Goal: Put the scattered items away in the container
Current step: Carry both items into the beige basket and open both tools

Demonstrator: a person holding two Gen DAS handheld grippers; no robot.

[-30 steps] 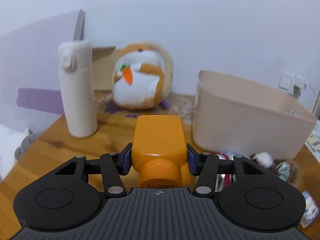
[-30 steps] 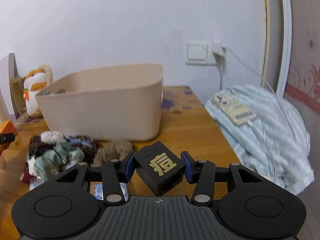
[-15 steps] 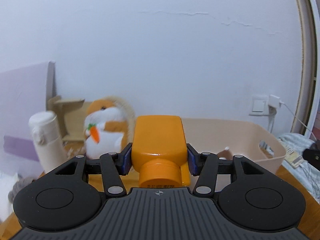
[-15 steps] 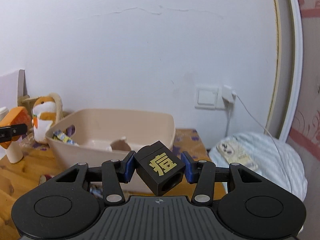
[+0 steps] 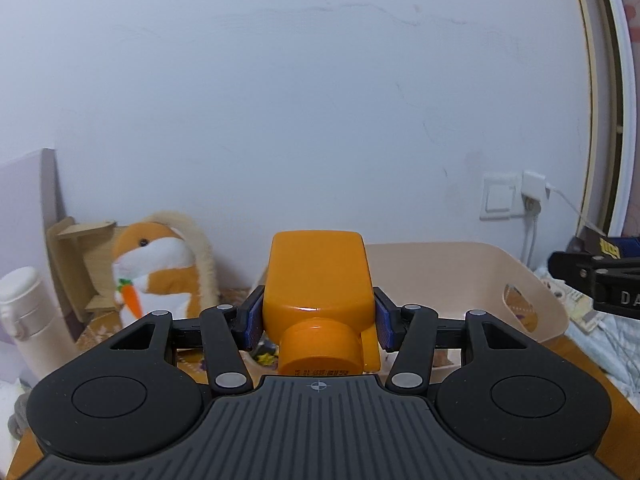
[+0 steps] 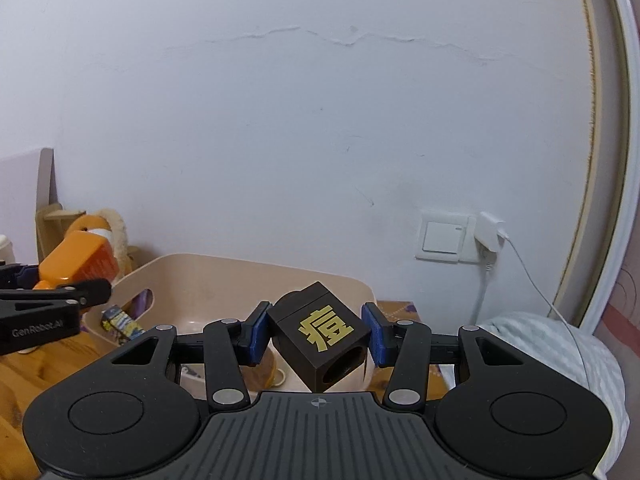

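Both grippers loaded. Left gripper [image 5: 318, 316] is clamped on the orange bottle [image 5: 319, 280], cap toward the camera, pads on its shoulders. Right gripper [image 6: 316, 334] pinches the black cube [image 6: 318, 330] corner-on, gold character facing back.

The beige container [image 5: 480, 276] sits just ahead of and below both grippers; a few small items are already inside.

Risks:
- The cube is held on a diagonal, with little pad contact. It could rotate or slip out before it clears the rim and land on the bench.
- The bottle is glossy and held near the cap end, so a tilt may let it slide forward.
- The grippers are close side by side; dropping together could make them collide over the container.
- A bottle released from height could bounce, or hit the plush hamster [image 5: 160, 272] to the left.
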